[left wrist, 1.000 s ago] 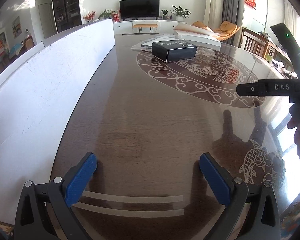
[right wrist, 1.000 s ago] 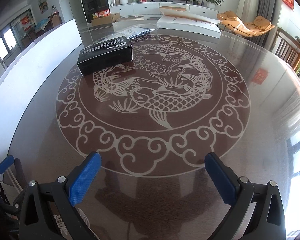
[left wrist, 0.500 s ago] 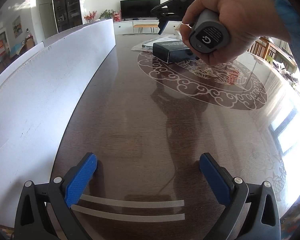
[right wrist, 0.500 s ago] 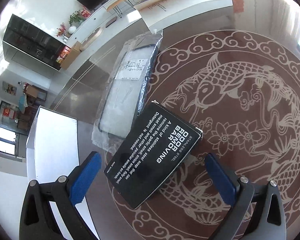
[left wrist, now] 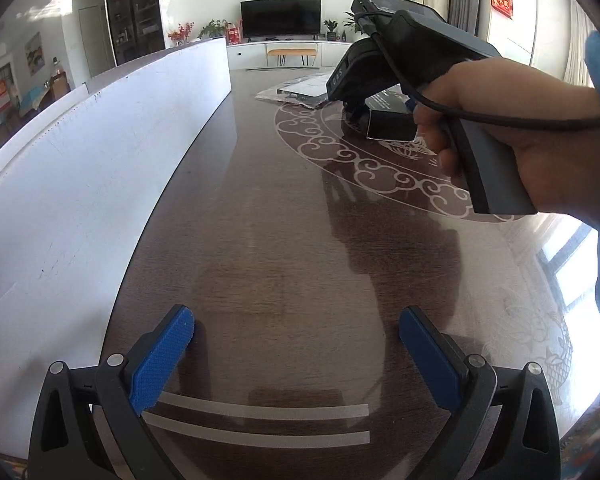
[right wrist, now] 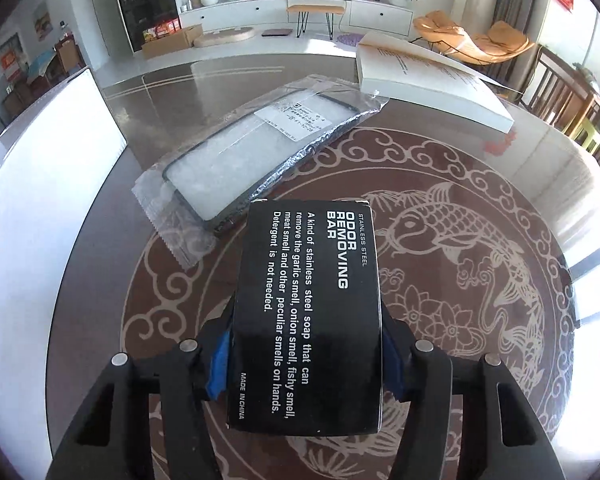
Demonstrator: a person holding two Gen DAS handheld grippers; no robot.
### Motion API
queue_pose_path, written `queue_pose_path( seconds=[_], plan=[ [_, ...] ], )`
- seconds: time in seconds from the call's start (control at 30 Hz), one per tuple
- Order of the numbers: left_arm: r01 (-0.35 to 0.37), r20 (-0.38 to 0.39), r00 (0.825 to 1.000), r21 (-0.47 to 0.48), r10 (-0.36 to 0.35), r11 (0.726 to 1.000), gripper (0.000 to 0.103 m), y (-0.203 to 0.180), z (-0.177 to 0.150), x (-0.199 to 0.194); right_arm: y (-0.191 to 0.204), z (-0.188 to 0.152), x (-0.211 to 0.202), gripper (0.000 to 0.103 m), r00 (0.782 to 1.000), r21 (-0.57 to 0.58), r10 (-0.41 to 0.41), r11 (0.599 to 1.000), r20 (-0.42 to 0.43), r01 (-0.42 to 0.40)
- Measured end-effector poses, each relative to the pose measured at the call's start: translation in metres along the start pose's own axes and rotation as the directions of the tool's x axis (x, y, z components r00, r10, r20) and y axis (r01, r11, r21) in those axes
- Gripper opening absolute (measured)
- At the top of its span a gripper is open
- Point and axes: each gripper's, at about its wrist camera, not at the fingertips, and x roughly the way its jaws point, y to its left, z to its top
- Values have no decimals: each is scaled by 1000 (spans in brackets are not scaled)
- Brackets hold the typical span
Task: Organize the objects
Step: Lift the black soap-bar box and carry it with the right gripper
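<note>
A black box (right wrist: 308, 300) printed "odor removing bar" lies on the round fish-patterned table (right wrist: 480, 240). My right gripper (right wrist: 306, 356) straddles its near end. Its jaws are closing, and the blue pads (right wrist: 218, 364) touch both long sides of the box. In the left wrist view the same box (left wrist: 388, 122) lies far right, with a hand (left wrist: 520, 140) holding the right gripper's handle over it. My left gripper (left wrist: 296, 336) stands open above bare wood, nothing between its fingers.
A clear plastic bag with a dark-framed item (right wrist: 252, 152) lies just beyond the box, touching its far left corner. A thick white booklet (right wrist: 428, 80) sits at the back right. A tall white board (left wrist: 80, 160) stands along the table's left edge.
The right gripper swung across the table to the black box, lined up along it, and its jaws came in from wide apart onto the box's sides. The left gripper stayed put.
</note>
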Motion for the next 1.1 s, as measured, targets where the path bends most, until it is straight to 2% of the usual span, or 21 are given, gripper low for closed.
queue_pose_path(
  seconds=[0.13,0.37,0.47,0.5,0.53,0.57,0.6,0.73,0.87,1.1],
  plan=[
    [0,3,1000,0,0,1000,103,1,-1,-1,-32,-35,-17,59,999,-36,15,999,40,-14],
    [-2,14,1000,-3,3,1000,103,2,0,1,-123,-95,-52,59,995,-2,-9,1000,102,9],
    [-4,19,1000,-4,4,1000,103,1,0,2,-160,-110,-61,59,992,1,-12,1000,128,12],
    [-4,20,1000,-5,4,1000,103,1,0,3,-170,-115,-64,64,990,-2,-10,1000,139,11],
    [-4,22,1000,-5,4,1000,103,1,0,4,-176,-121,-66,69,989,-4,-14,1000,147,15],
    [-5,24,1000,-5,5,1000,103,1,0,4,-181,-126,-68,83,988,-3,-22,1000,150,23],
    [-5,25,1000,-6,5,1000,103,1,0,4,-185,-128,-68,91,990,6,-29,1000,139,28],
    [-6,29,1000,-6,6,1000,103,1,-2,3,-195,-133,-70,95,992,33,3,999,130,-8],
    [-6,28,1000,-6,6,1000,103,1,-2,3,-189,-135,-69,102,993,1,-10,1000,115,10],
    [-9,26,1000,-8,10,1000,103,0,-4,3,-192,-137,-69,103,994,8,-2,1000,111,2]
  ],
)
